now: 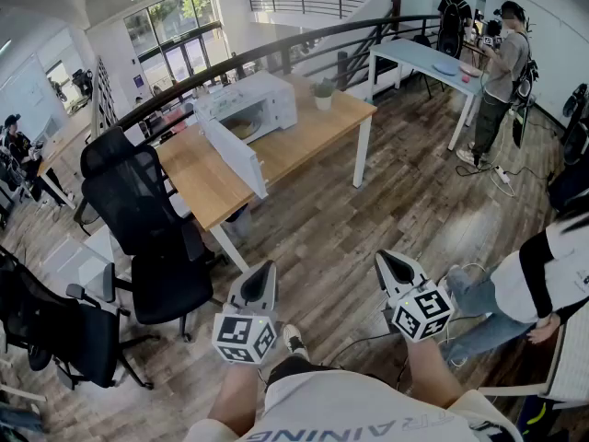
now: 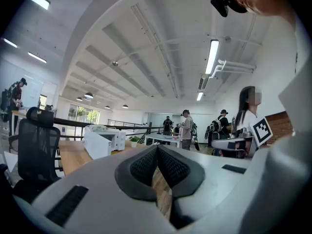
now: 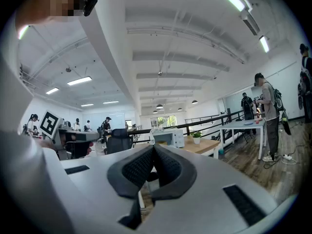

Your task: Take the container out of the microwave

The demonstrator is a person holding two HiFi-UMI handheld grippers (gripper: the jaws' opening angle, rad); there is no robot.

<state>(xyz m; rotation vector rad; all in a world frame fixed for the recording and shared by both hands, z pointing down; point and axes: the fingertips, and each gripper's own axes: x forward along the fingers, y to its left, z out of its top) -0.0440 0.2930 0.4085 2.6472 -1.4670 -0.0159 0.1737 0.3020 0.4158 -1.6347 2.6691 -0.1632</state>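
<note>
Bright daylight pours through the windows point(image 1: 175, 37), ceiling strip lights point(image 2: 211, 56) glare, and fisheye bending darkens every corner.

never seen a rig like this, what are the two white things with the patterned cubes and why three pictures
A person holds a two-jaw gripper in each hand: the left gripper and the right gripper. The wide picture comes from a camera on the person's head; the other two come from cameras riding on each gripper, looking along its jaws. Both are shut and hold nothing. Ahead, a wooden table carries a white microwave with its door open, and a potted plant.
</note>
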